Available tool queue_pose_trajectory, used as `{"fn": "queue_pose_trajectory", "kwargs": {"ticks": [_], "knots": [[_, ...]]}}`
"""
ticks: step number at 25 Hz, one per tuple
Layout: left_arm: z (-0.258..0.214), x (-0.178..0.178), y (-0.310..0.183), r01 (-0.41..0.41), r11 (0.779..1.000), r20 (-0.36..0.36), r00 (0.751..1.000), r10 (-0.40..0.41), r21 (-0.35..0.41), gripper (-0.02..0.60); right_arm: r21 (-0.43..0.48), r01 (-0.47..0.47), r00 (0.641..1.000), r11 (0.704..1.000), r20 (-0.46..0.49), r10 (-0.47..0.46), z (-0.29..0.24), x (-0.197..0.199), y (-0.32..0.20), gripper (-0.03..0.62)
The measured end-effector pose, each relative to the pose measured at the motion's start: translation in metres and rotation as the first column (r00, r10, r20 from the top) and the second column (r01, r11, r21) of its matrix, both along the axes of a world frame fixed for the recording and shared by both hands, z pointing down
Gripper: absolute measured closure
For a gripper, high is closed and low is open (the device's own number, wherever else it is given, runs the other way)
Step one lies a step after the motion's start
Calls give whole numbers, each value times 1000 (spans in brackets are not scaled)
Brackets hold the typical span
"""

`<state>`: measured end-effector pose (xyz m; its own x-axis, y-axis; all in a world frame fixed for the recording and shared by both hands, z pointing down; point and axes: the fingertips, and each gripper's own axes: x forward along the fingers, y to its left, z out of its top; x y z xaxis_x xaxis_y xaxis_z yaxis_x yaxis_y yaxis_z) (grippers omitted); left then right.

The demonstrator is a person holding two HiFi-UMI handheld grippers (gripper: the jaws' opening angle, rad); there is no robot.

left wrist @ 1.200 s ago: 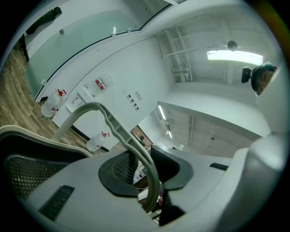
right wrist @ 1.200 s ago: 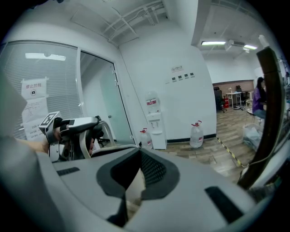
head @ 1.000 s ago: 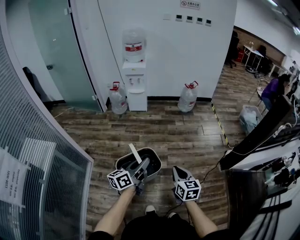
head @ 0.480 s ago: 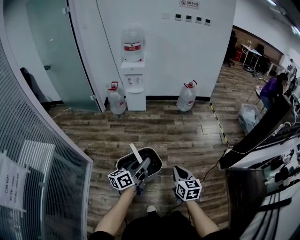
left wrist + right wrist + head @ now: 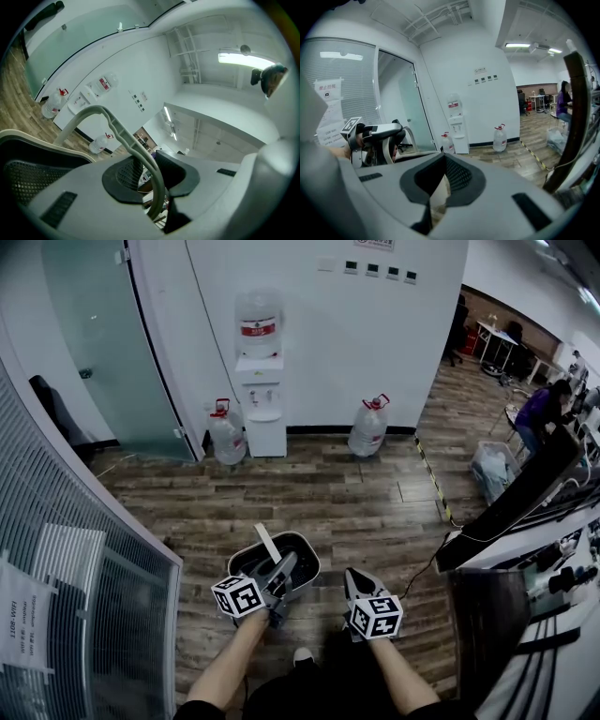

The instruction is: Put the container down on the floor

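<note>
A grey container (image 5: 298, 557) with a dark inside hangs in front of me above the wooden floor. Its pale bail handle (image 5: 266, 544) stands upright. My left gripper (image 5: 280, 575) is shut on that handle; in the left gripper view the handle (image 5: 119, 131) runs down between the two pads (image 5: 121, 180), with the container's rim (image 5: 33, 139) to the left. My right gripper (image 5: 355, 583) hovers beside the container on the right, shut and holding nothing. In the right gripper view its pads (image 5: 461, 180) meet, and the left gripper (image 5: 377, 137) shows at the left.
A water dispenser (image 5: 260, 381) stands at the far wall between two water jugs (image 5: 225, 435) (image 5: 367, 429). A slatted glass partition (image 5: 66, 549) is close on the left. A desk with a black monitor (image 5: 511, 507) and a cable (image 5: 427, 573) lies right. A person (image 5: 536, 411) sits far right.
The head view has drifted slightly, so the far wall sits a little higher in the picture. Both grippers and the container keep their places.
</note>
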<state>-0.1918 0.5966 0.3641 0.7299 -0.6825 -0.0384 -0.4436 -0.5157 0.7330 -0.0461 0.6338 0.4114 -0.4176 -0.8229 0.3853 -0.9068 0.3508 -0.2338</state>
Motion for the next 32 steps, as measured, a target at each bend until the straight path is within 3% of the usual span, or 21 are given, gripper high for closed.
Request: {"fn": "queue_pose_trajectory", "kwargs": {"ticks": [12, 32], "knots": [[10, 8, -43, 17, 1000, -6, 1000, -17, -24, 486, -19, 21, 1000, 1000, 12, -21, 12, 2, -46, 583], [17, 65, -206, 69, 996, 7, 998, -69, -61, 488, 37, 93, 995, 995, 24, -94, -5, 50, -243, 583]]}}
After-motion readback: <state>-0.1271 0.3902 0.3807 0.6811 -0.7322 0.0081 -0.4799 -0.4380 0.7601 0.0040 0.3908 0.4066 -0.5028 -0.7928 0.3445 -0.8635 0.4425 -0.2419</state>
